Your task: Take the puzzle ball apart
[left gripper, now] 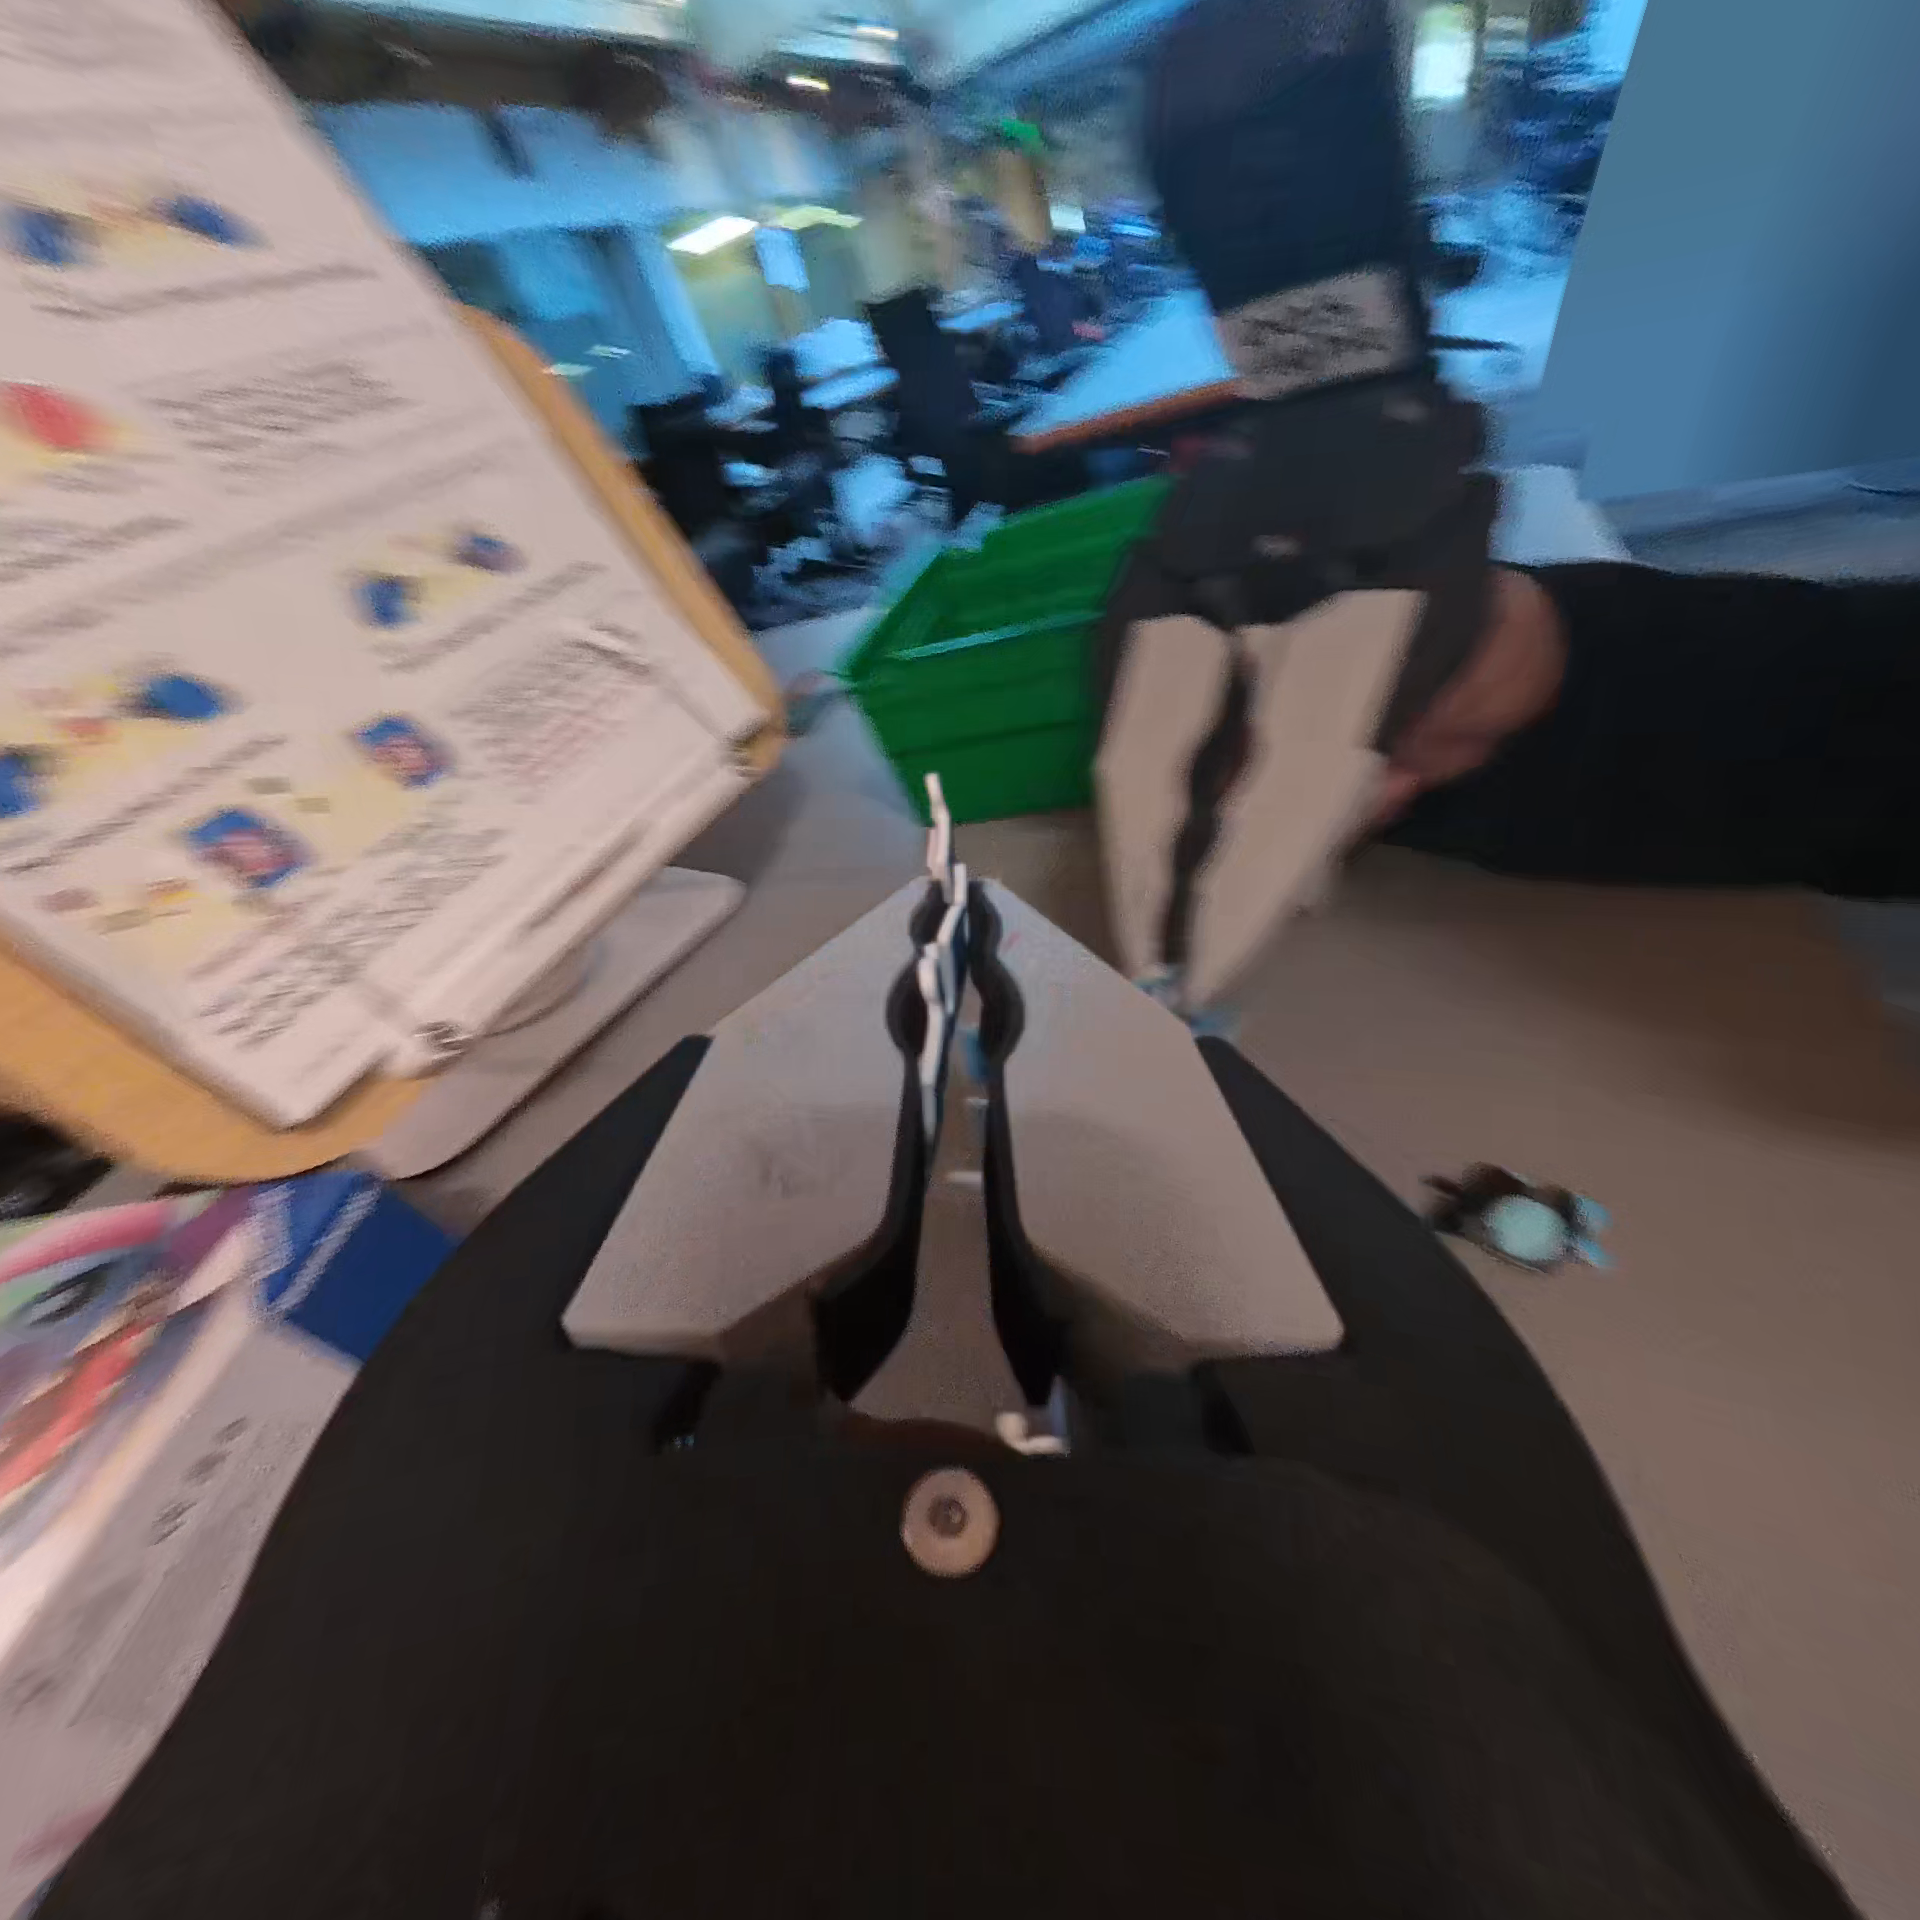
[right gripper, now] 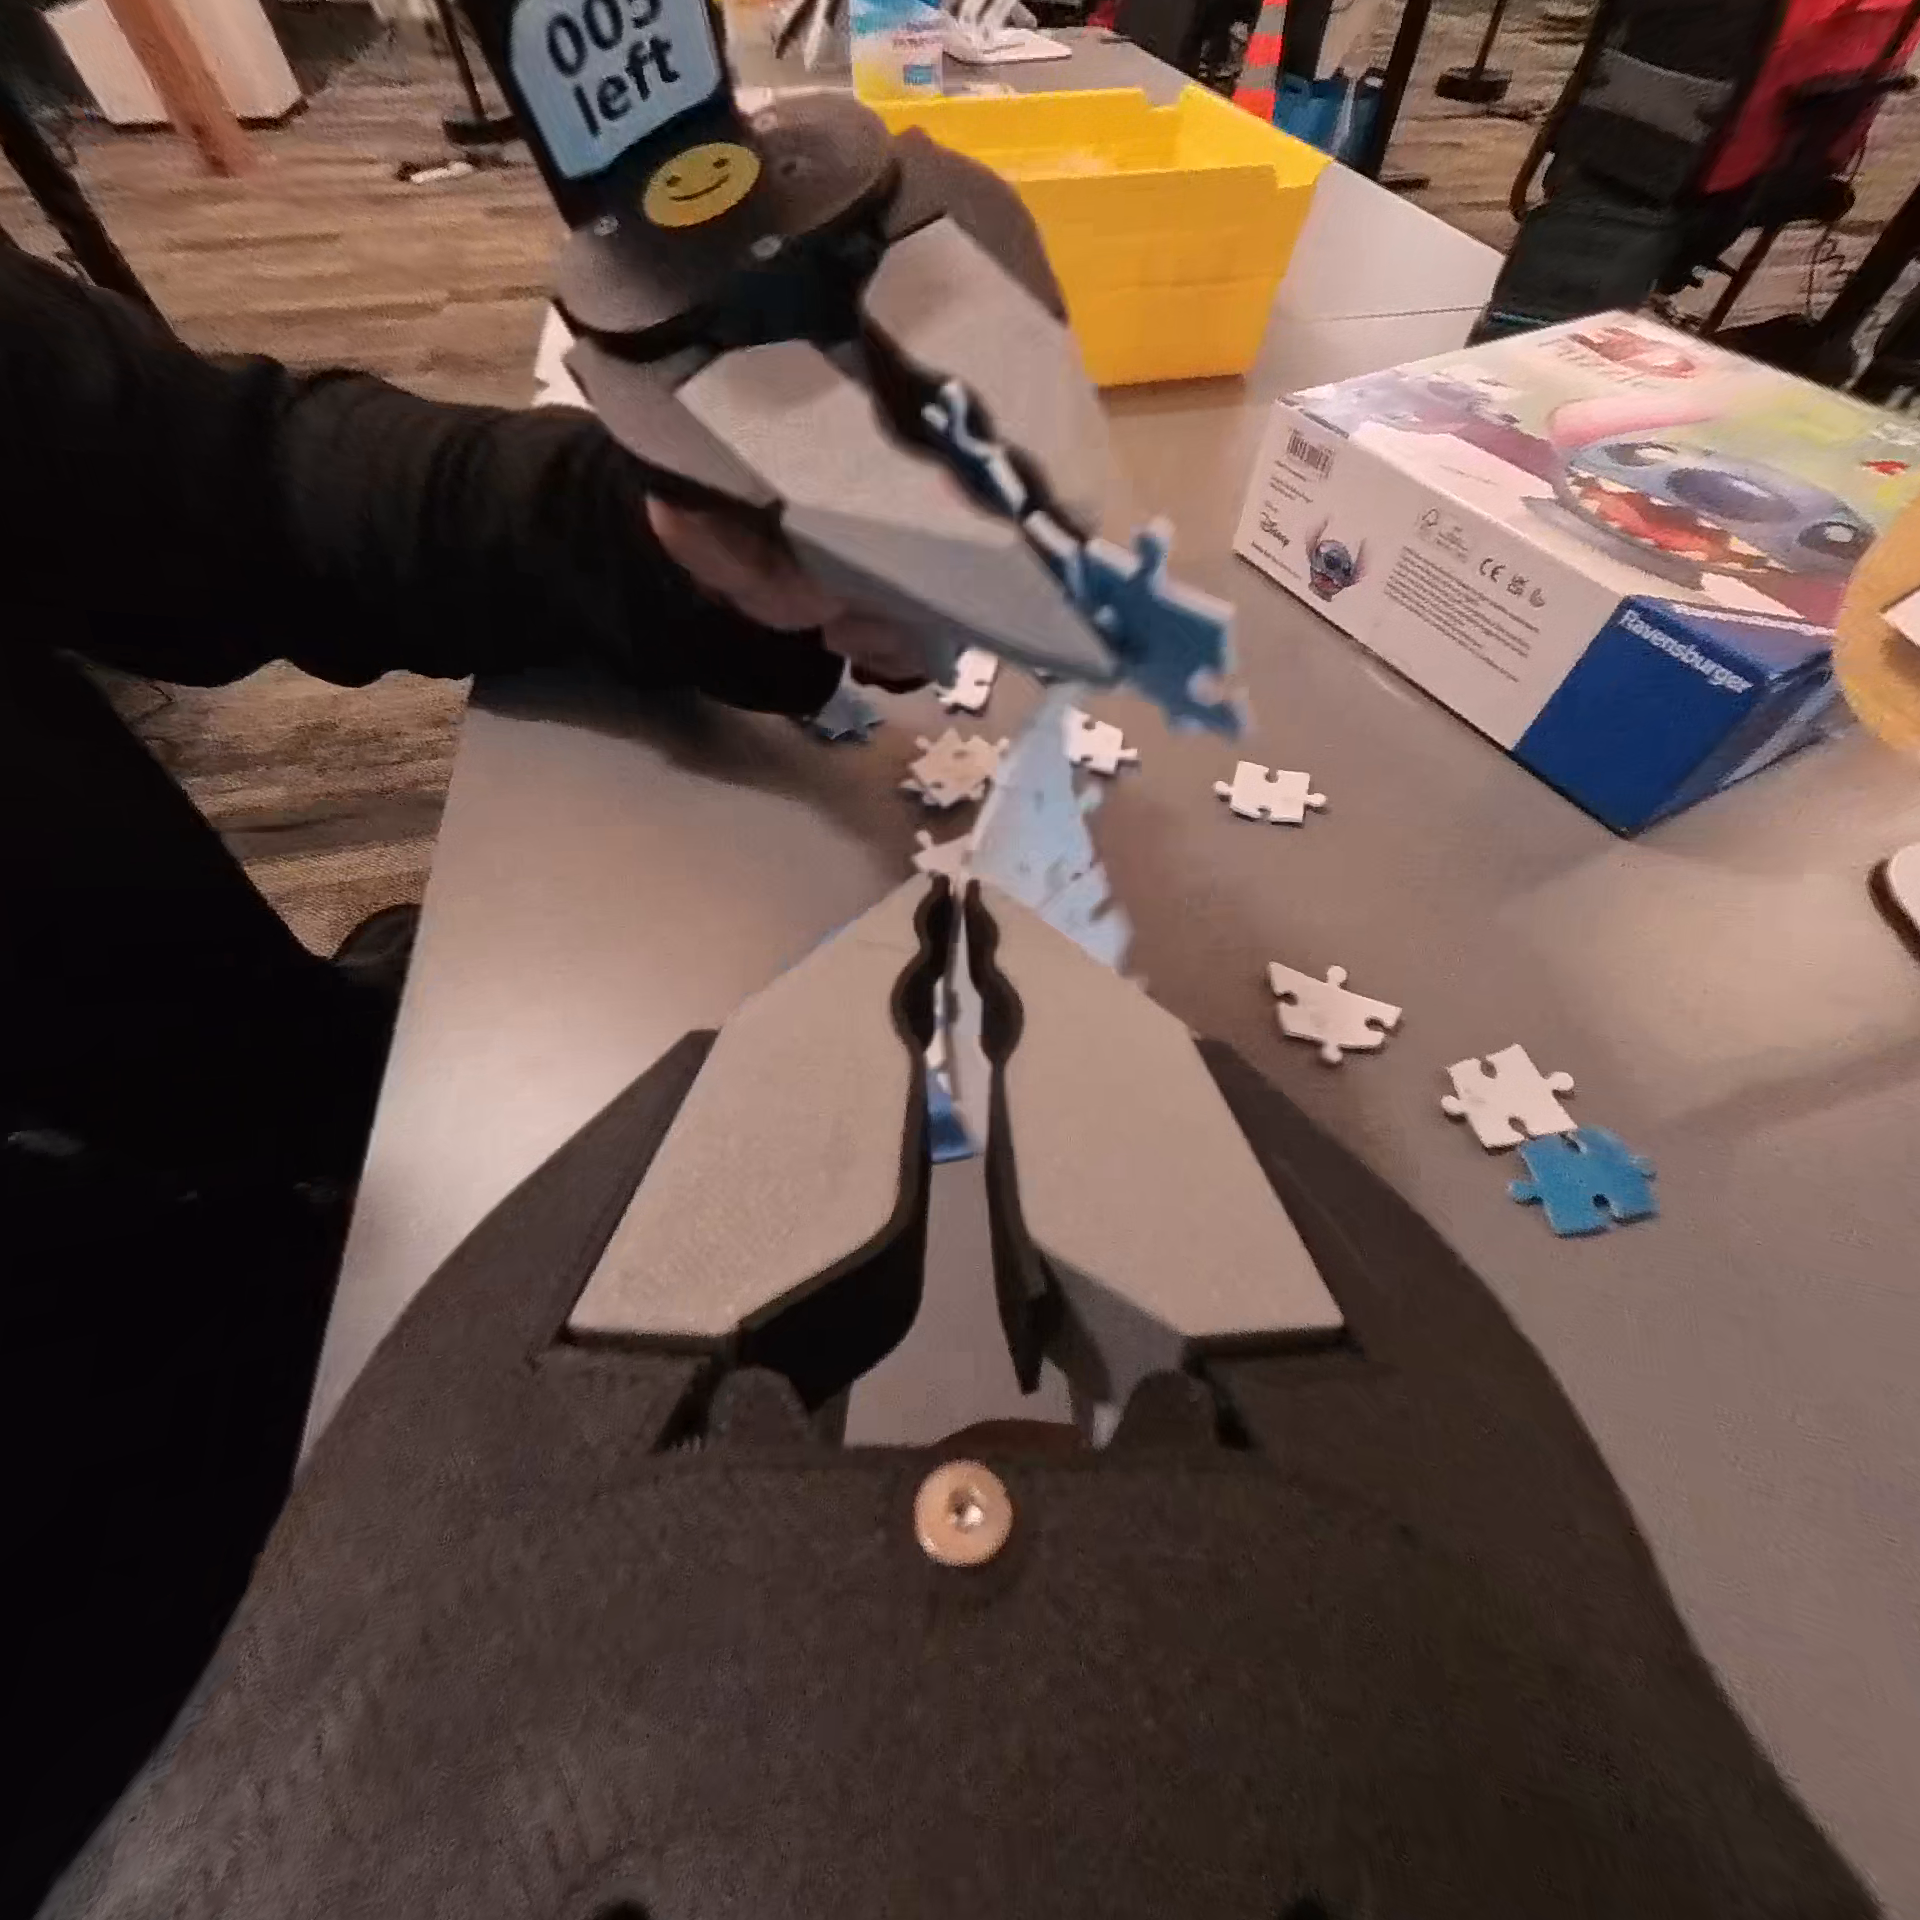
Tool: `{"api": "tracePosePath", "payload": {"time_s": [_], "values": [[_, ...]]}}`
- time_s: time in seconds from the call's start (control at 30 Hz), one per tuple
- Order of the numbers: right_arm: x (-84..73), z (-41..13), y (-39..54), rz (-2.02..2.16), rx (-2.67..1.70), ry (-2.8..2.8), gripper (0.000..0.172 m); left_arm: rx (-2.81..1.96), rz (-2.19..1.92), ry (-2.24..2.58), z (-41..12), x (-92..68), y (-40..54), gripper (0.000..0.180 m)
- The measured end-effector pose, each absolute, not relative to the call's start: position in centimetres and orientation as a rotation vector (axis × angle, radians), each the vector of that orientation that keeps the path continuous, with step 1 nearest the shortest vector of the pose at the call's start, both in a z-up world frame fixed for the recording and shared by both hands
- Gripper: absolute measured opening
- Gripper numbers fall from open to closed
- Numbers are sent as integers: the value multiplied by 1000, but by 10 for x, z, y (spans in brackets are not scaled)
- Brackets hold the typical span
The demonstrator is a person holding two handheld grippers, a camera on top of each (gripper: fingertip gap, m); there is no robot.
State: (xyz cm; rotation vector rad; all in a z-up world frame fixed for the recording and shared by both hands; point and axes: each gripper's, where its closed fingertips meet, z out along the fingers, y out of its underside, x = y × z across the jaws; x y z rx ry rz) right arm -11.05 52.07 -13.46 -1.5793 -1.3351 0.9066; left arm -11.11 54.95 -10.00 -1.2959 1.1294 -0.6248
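On the grey table [right gripper: 623, 935], items as found:

1. Left gripper [left gripper: 951, 894], hand-held. Jaws closed on a cluster of joined blue puzzle pieces [right gripper: 1153, 623]. The cluster runs edge-on between the pads and juts out past the tips, raised clear of the table.
2. Right gripper [right gripper: 956, 894], hand-held. Jaws all but closed on the near end of a pale blue puzzle section [right gripper: 1049, 831], which is blurred. The section reaches away from the tips toward the left gripper's cluster and is near it; whether they touch cannot be told.
3. Loose puzzle pieces, lying flat. White backs show far of the right gripper's tips [right gripper: 1270, 792] and to their right [right gripper: 1330, 1013]. One blue piece [right gripper: 1584, 1179] lies face up, touching a white one.
4. Puzzle box [right gripper: 1538, 582], far right.
5. Yellow bin [right gripper: 1174, 260], far side.
6. Green bin [left gripper: 987, 665], beside the right gripper in the left wrist view.
7. Printed sheet [left gripper: 312, 571] on a stand, left in that view.

Hazards, as judged: both holds are thin cardboard pinched at one edge, so a jolt or twist could slide a piece out or part the joints. The grippers stand close, and a knock between them could drop either load. A sweeping arm could brush the loose pieces.
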Motion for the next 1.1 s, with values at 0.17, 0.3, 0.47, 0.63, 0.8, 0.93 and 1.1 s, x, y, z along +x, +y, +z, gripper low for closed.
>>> {"api": "tracePosePath", "payload": {"time_s": [0.17,0.3,0.47,0.63,0.8,0.93,1.1], "values": [[-104,-127,536,914,-1602,-1224,0,-1340,-869,1122,-92,-128,546,1],[-103,-133,538,851,-1606,-1252,0,-1490,-720,1330,-147,-122,548,3],[-105,-124,532,932,-1573,-1239,0,-1645,-427,1570,-210,-135,556,12],[-108,-137,528,940,-1621,-1293,0,-1534,-538,1460,-178,-118,548,62],[-115,-139,526,926,-1602,-1306,0,-1366,-722,1452,-151,-108,525,8],[-112,-123,548,874,-1591,-1128,0,-1383,-558,1319,-135,-107,549,8],[-109,-107,551,1263,-1641,-899,3,-1200,-293,1265,-114,-103,545,7]]}}
